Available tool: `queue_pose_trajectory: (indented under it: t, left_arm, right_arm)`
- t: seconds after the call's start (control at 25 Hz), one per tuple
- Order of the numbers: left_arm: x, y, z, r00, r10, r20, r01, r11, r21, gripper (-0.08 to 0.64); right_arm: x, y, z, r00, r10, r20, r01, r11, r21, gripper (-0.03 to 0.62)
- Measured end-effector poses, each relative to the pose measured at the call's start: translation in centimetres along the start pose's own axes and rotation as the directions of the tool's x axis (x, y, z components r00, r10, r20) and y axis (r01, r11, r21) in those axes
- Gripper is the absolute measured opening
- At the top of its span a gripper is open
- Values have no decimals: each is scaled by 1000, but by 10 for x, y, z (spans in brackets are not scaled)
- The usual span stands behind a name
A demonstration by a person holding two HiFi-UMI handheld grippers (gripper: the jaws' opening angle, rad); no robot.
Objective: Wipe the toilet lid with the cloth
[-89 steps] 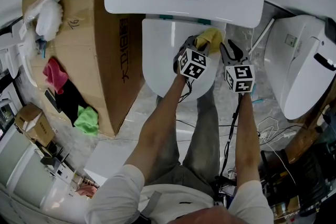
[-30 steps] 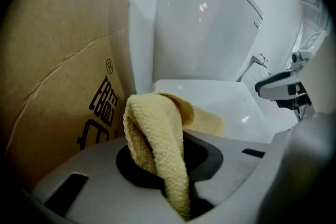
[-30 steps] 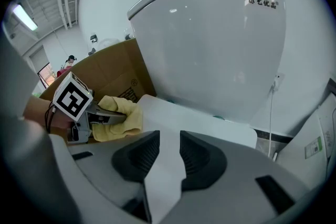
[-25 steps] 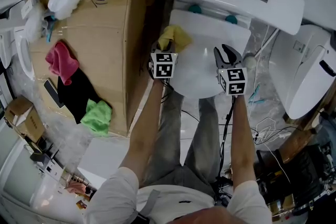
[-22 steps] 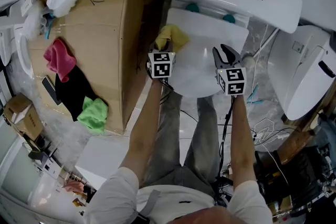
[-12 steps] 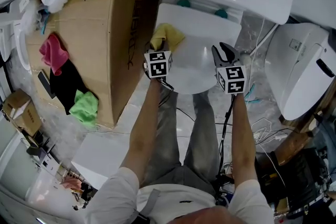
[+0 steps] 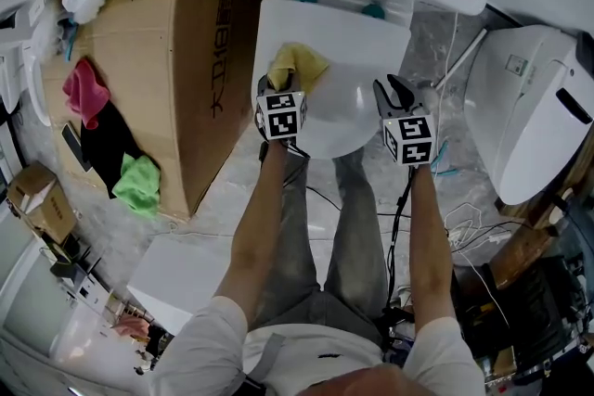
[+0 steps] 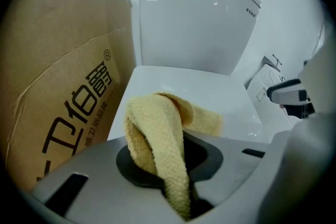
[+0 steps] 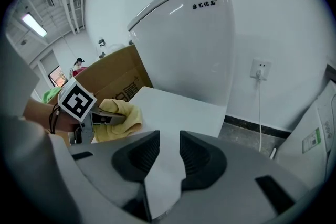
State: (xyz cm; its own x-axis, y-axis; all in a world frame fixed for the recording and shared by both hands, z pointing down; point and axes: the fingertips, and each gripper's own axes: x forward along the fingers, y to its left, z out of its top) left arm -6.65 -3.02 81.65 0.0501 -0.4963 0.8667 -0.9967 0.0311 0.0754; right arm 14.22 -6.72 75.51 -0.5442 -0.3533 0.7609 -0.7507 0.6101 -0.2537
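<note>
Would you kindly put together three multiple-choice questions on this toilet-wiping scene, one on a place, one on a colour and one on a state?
1. Where does the cloth rest?
A) on the toilet lid, at its edge nearest the cardboard box
B) in a bucket
C) on a chair

2. What colour is the cloth held by the left gripper?
A) pink
B) yellow
C) green

3. What state is the right gripper in?
A) shut on the cloth
B) open and empty
C) shut on a bottle

Answers:
1 A, the head view shows it on the lid's box side.
2 B, the left gripper view shows yellow towelling pinched between the jaws.
3 B, its own view shows a gap between the jaws, with only the lid beyond.
</note>
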Motion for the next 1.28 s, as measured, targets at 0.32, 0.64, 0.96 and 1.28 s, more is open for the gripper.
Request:
queue_pose_trajectory:
  t: [0.32,0.64,0.96,1.28]
  left_arm:
    - [-2,-40,-9,999,-32,-15,33,998,61,78]
    - [0,-81,-12,998,-61,-17,63,991,118,78]
    - [3,-116,-12,996,-85,-25,89,979,182,78]
    - [4,-155,-17,992,-124,-38,129,959,252,78]
  right_arm:
    - [-22,-12,-17,1000,-20,14,19,999,29,135]
    - [-44,-31,-41,998,-52,23,50,996,74,135]
    - [-64,-47,-60,996,-83,34,78,989,127,134]
    - [-77,-53,-79,996,-86,38,79,985,152,134]
